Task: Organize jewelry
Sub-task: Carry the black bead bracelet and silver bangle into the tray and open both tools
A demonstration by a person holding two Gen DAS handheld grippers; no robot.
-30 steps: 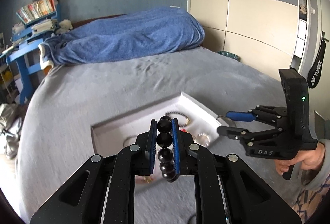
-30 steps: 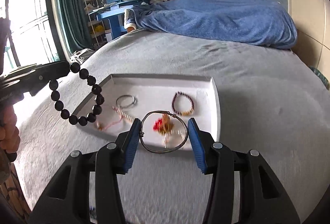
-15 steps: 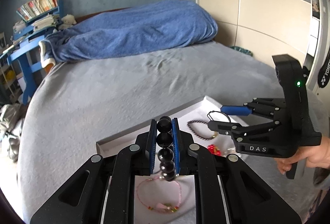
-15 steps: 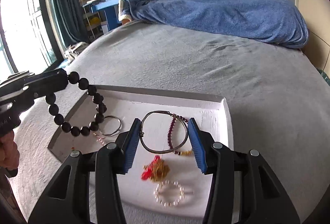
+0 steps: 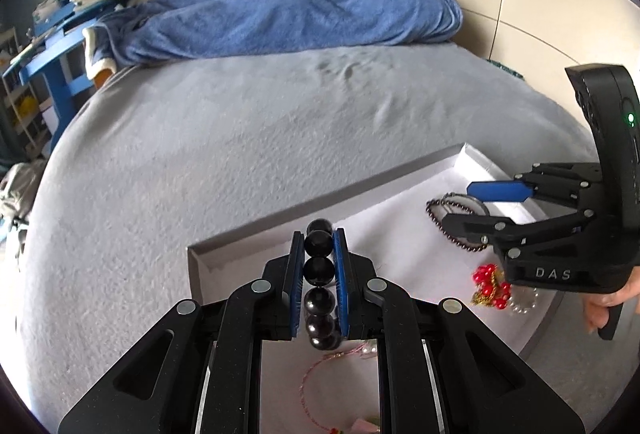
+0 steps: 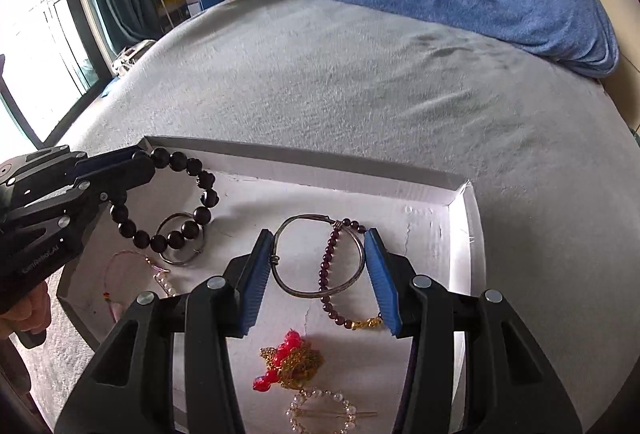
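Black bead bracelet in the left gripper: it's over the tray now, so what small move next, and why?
Probably lower it a little further, then open. The left gripper is clamped on the black bead bracelet, whose loop hangs over the white tray, its lowest beads overlapping the silver ring in view; contact is unclear. The right gripper holds the metal bangle clear beside it.

Left claw [image 5: 319,246] clamps black bead bracelet [image 5: 319,270] over white tray [image 5: 248,246].
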